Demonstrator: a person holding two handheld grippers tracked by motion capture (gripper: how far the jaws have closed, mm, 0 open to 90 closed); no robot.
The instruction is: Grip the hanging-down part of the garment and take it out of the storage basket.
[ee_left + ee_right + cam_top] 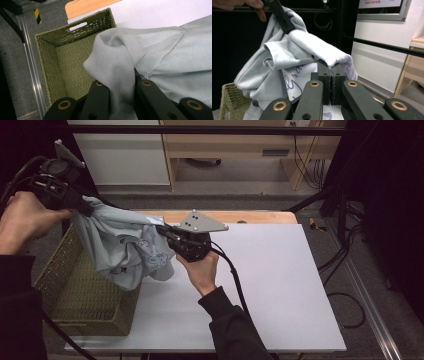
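Note:
A pale grey-blue shirt [122,247] with a printed front hangs in the air, stretched between both grippers above the green woven basket [75,295]. My left gripper [87,207] is up at the far left, shut on one bunched part of the shirt [120,72]. Toward the middle of the table my right gripper [165,232] is shut on another edge of the shirt [294,75], whose cloth drapes over the closed jaws. The shirt's lower folds dangle over the basket's right rim.
The basket [62,57] stands at the table's left front, open at the top. A white board [280,285] covers the wooden table to the right. Cables trail over the floor at the right, and a black rail [200,130] crosses the back.

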